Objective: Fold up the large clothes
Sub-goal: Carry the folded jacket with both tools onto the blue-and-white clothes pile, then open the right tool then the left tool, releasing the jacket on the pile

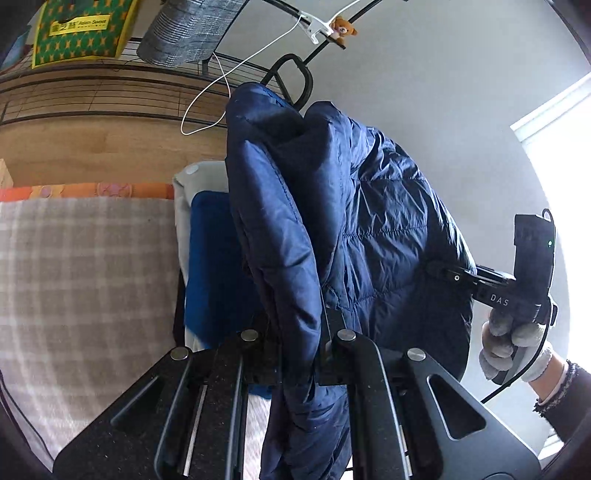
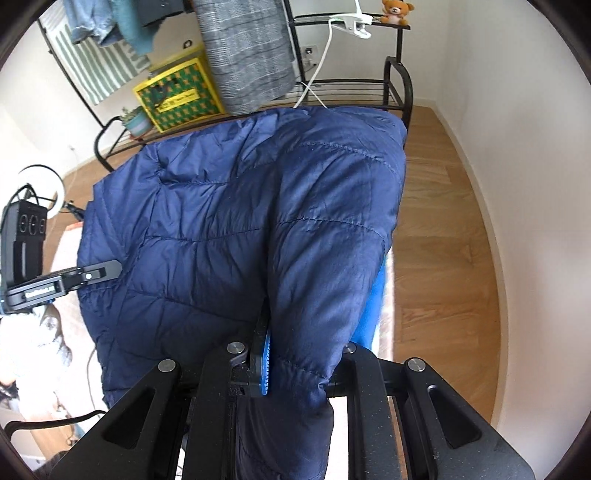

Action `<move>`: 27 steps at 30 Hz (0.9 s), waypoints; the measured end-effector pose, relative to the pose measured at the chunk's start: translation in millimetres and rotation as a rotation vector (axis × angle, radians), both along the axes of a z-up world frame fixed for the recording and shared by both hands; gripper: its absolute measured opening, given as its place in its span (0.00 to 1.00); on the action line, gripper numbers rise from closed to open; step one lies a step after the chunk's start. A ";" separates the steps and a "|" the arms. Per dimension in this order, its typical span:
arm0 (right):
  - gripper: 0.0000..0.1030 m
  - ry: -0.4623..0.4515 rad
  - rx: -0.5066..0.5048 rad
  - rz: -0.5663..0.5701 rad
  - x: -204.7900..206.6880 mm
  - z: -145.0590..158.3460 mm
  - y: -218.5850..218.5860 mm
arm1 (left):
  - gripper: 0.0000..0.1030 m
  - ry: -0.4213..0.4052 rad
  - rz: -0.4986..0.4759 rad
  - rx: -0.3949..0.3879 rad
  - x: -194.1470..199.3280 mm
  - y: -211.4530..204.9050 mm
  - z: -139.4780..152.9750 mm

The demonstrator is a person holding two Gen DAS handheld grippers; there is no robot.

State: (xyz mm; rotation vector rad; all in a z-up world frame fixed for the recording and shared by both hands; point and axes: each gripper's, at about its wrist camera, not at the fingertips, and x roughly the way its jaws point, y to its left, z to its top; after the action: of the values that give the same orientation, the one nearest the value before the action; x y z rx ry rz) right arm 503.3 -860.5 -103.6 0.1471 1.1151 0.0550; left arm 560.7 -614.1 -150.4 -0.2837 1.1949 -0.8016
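Jacket: a navy quilted puffer jacket (image 1: 354, 221) held up in the air between both tools, filling the middle of each wrist view; in the right wrist view (image 2: 229, 229) it spreads wide from 9 o'clock to 2 o'clock.
Left hand-held gripper: (image 1: 299, 354) clenched on a thick hanging fold of the jacket at 6 o'clock of its own view; the padded fabric runs up and down between the two fingers. Seen from the right wrist view (image 2: 105, 271), it bites the jacket's edge at 9 o'clock.
Right hand-held gripper: (image 2: 291, 354) grasping a bunched fold of the jacket at 6 o'clock, a blue pad (image 2: 266, 363) pressed against the cloth. From the left wrist view (image 1: 443, 275) it pinches the jacket's edge at 3 o'clock.
Right hand: a gloved hand (image 1: 513, 343) wraps the tool's handle at 4 o'clock.
Bed: a grey checked blanket (image 1: 85, 277) at 9 o'clock, below the jacket.
Blue cloth: a brighter blue piece (image 1: 210, 266) behind the jacket, just beside the blanket.
Rack: a black metal rack (image 2: 397, 83) at 1 o'clock, with a grey checked garment (image 2: 243, 51) hanging at 12 o'clock.
Toy: a small teddy bear (image 2: 396, 11) on the rack's top.
Floor: wooden boards (image 2: 439, 229) at 3 o'clock.
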 end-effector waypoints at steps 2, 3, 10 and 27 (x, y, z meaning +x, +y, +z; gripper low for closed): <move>0.14 0.009 -0.008 0.007 8.9 -9.0 -6.3 | 0.08 -0.006 0.002 0.022 3.3 -6.3 -6.8; 0.14 0.012 -0.010 0.010 13.1 -13.6 -8.1 | 0.08 -0.004 0.006 0.030 5.7 -8.6 -10.3; 0.15 0.055 -0.008 -0.004 36.3 -49.9 -18.0 | 0.09 0.013 0.050 0.098 23.3 -8.2 -41.2; 0.39 0.142 -0.056 -0.119 38.2 -73.3 -33.7 | 0.26 0.008 0.077 0.175 35.8 -8.0 -48.2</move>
State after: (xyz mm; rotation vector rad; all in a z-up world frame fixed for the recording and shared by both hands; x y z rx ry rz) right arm 541.5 -894.2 -176.9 0.1688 1.2462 -0.0939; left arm 596.4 -622.1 -198.6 -0.1884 1.2458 -0.6252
